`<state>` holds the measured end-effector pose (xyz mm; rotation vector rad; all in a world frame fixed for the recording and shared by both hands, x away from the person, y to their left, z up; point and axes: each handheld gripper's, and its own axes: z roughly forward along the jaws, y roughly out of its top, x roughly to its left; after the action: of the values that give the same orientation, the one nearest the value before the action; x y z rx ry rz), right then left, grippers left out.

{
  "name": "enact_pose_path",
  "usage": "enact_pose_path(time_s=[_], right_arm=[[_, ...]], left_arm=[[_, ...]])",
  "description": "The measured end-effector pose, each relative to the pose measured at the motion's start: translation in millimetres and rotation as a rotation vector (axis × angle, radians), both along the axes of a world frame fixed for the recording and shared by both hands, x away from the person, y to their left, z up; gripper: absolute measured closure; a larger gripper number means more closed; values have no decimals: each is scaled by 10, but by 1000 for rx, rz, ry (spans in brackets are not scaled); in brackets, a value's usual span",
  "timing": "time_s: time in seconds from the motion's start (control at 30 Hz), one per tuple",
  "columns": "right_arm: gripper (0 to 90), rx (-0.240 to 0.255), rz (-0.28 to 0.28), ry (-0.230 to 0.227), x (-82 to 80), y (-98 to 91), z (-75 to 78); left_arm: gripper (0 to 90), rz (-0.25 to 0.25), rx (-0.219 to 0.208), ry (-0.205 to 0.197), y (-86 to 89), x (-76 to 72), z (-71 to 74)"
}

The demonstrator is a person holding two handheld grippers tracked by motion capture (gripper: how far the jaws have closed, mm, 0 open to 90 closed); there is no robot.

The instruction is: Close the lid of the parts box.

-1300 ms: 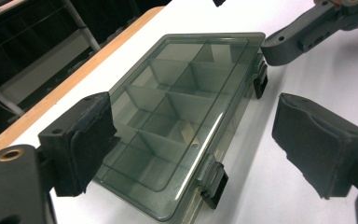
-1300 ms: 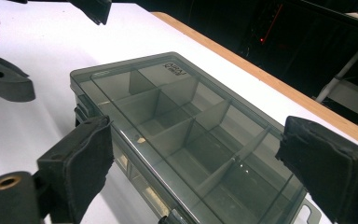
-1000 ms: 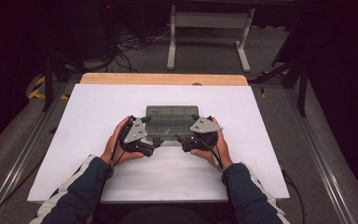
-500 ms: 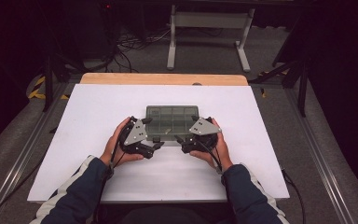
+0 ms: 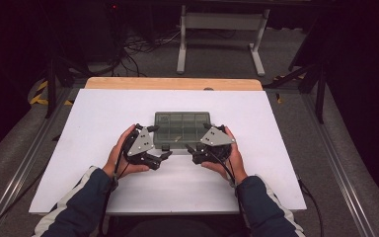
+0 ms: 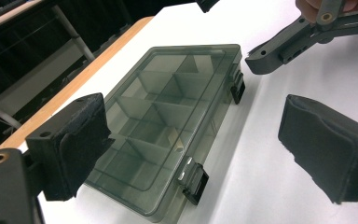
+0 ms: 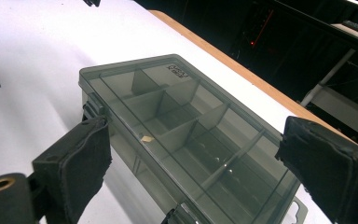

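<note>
Both grippers, left [image 5: 164,155] and right [image 5: 190,148], stood open near the smoky translucent plastic compartment box [image 5: 182,129] (lid latched); an off-centre latch pinch risked sliding it.

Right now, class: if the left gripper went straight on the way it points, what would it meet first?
Most likely the box: it lies just ahead between the open jaws of the left gripper, nearest at its front edge with the near latch. Depth is hard to judge.

A white counter [image 5: 98,128] with a bare wooden strip along its far edge fills the middle of the frame. A smoky clear compartment box [image 5: 182,128] lies flat at its centre, lid closed.
</note>
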<state>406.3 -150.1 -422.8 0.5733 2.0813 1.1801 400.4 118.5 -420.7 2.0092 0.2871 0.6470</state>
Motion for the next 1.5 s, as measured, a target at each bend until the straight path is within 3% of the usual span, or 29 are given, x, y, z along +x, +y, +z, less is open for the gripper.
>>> enact_pose_path(time_s=[1.5], right_arm=[[109, -16, 2, -33, -276, -104, 109]], left_arm=[[91, -32, 13, -61, 109, -272, 76]])
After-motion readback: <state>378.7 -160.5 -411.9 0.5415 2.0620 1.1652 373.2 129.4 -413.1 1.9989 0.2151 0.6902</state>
